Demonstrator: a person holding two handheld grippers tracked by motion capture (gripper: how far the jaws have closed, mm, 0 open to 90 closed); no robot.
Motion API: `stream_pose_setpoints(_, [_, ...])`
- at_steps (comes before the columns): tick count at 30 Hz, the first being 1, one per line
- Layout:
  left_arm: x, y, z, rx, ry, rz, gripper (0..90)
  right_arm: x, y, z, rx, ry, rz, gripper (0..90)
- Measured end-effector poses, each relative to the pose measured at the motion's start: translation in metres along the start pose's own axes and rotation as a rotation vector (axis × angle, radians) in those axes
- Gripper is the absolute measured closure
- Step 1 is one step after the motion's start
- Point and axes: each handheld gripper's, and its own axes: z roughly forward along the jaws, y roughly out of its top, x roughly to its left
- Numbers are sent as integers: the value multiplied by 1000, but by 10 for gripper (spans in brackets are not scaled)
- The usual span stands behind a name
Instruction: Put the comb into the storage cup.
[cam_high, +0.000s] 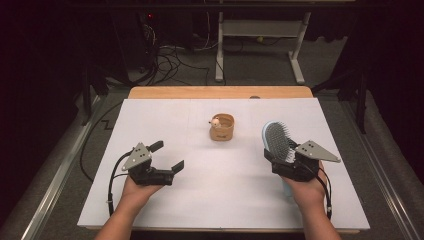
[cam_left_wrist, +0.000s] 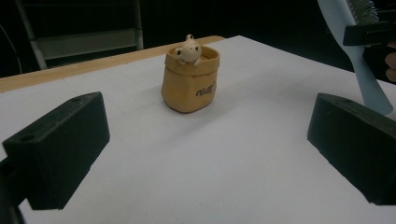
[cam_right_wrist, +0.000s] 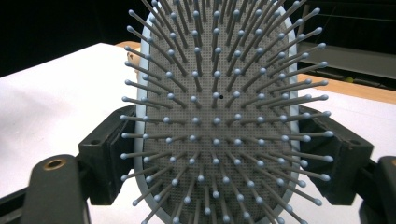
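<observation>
One hairbrush (cam_high: 278, 141) is standing upright at the table's (cam_high: 200, 200) right side, the right gripper (cam_high: 286, 161) clenching its head edges; light, rigid, slippery plastic. The left gripper (cam_high: 167, 156) is hovering released.

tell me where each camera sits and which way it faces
High view: above the person's side, looking forward and down on the white table; both forearms show, left gripper open, right gripper clamping the hairbrush.
Left gripper view: rides the left gripper, low over the table, facing the yellow pouch with a small figure; both black jaws show.
Right gripper view: rides the right gripper, facing the brush's bristles close up.
Shared: the high and left gripper views both show the pouch and the brush.
</observation>
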Motion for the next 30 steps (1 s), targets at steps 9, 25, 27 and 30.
stream_pose_setpoints(9, [-5,11,15,-13,-23,18,0,1,1,-1,-9,-5,-6,205])
stream_pose_setpoints(25, [-23,23,50,9,-88,68,0,5,2,-1,-18,-6,-9,205])
stream_pose_setpoints(27, [-25,24,55,9,-101,69,0,6,2,0,-17,-6,-11,205])
stream_pose_setpoints(30, [-29,24,63,5,-116,71,0,8,2,0,-17,-5,-16,205])
